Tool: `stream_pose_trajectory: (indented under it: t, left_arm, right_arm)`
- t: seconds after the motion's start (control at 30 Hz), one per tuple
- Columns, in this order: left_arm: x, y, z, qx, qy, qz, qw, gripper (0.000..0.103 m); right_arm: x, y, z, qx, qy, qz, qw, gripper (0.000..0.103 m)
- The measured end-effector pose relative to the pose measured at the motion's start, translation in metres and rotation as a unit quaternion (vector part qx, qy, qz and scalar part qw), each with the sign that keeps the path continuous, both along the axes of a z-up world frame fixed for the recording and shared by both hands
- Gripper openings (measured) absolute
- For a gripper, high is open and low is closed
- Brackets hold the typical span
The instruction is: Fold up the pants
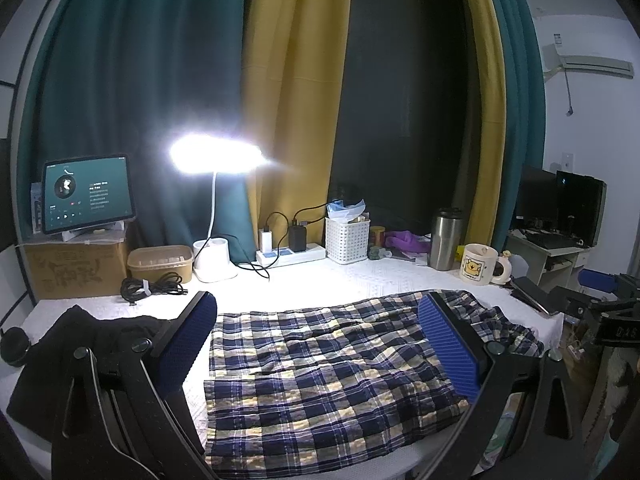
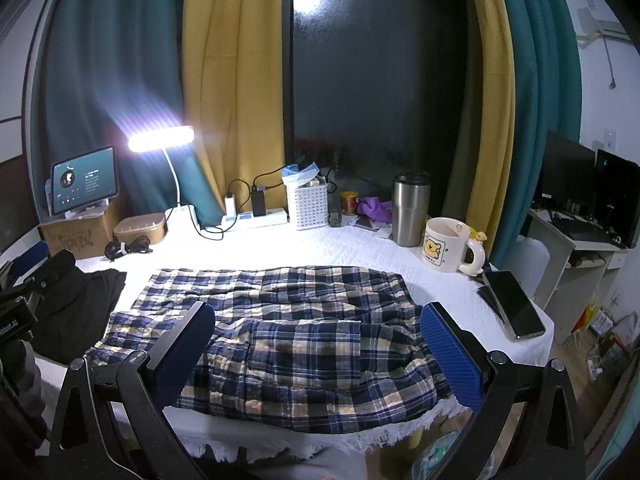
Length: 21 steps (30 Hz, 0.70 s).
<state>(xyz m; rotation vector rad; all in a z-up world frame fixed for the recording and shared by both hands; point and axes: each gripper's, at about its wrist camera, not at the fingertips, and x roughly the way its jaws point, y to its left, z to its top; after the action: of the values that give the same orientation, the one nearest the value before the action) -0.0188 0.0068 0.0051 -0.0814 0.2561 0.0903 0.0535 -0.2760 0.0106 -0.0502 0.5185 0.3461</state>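
Honestly, with my left hand-held gripper and right hand-held gripper both wide open and empty above the navy-and-cream plaid cotton pants lying rumpled on the white tabletop, I judge a shallow pinch could catch one layer and skew the fold.

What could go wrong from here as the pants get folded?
1. The plaid pants lie close to the phone at the table's right edge; a swept fold might push it off.
2. The near hem overhangs the front edge, so the pants could slide down.
3. The black garment lies alongside and could get caught.
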Motion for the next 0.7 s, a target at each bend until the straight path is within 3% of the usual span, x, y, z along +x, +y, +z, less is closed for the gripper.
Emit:
stream_pose_trajectory:
  t: [0.43, 0.7]
  left_arm:
    - [0.005, 0.003, 0.002, 0.004, 0.005, 0.001, 1.0000, 0.100]
    - [0.029, 0.008, -0.009, 0.008, 0.038, 0.003, 0.9992, 0.100]
  right_arm:
    - [0.008, 0.001, -0.006, 0.000, 0.008, 0.005, 1.000, 0.103]
    - [0.033, 0.000, -0.016, -0.005, 0.023, -0.003, 1.000, 0.103]
